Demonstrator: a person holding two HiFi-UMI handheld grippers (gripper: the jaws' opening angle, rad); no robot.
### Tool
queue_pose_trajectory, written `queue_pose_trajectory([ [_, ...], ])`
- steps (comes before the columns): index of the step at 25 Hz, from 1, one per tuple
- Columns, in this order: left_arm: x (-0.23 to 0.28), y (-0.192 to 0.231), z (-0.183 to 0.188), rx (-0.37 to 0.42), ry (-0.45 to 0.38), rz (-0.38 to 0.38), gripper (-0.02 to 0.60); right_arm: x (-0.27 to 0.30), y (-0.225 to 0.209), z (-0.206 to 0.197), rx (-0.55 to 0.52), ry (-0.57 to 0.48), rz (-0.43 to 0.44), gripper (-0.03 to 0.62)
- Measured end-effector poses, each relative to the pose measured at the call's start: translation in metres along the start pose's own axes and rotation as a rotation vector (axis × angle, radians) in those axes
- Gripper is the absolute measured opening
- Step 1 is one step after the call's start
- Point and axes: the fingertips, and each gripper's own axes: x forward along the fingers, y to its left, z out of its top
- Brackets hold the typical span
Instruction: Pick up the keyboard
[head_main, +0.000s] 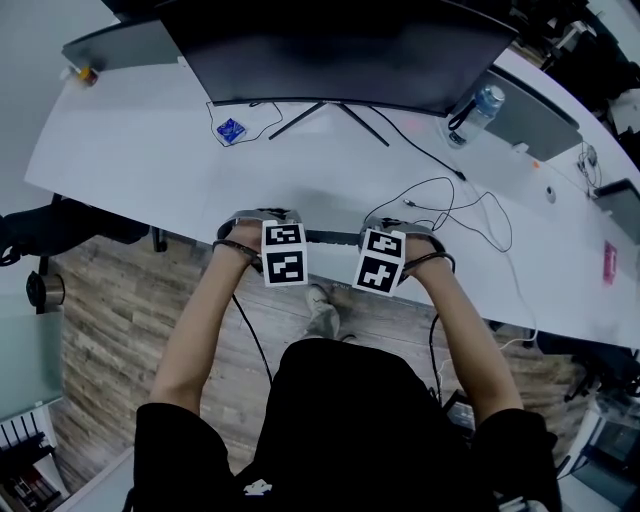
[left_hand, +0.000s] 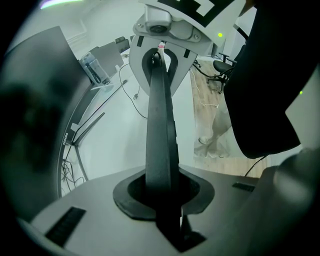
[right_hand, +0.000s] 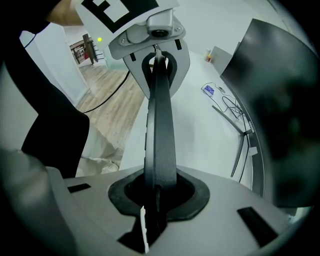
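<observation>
long white table (head_main: 120, 150) carried a dark monitor (head_main: 340, 50) on splayed legs. small blue packet (head_main: 231, 130) lay just left of the monitor's stand. clear water bottle (head_main: 478, 112) sat to its right. thin black cables (head_main: 455, 200) looped in front of it.

Behind the keyboard (head_main: 331, 238), the monitor (head_main: 340, 50) stands on desk (head_main: 150, 150).

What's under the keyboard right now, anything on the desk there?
The keyboard, held at its ends by the left gripper and right gripper, hangs over the front edge of the white desk. Bare desktop and wood floor show beside it. The spot directly beneath is covered.
</observation>
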Motion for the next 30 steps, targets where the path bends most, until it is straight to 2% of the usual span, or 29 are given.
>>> queue_pose_trajectory([
  [15,-0.036,-0.045,0.037,0.016,0.022,0.090,0.077,-0.044,0.043,-0.021,-0.015,-0.024,-0.088,0.069],
  [30,-0.072,-0.106,0.062,0.024,0.051,0.168,0.077,-0.085,0.104,-0.030,-0.045,-0.052,-0.162,0.069],
])
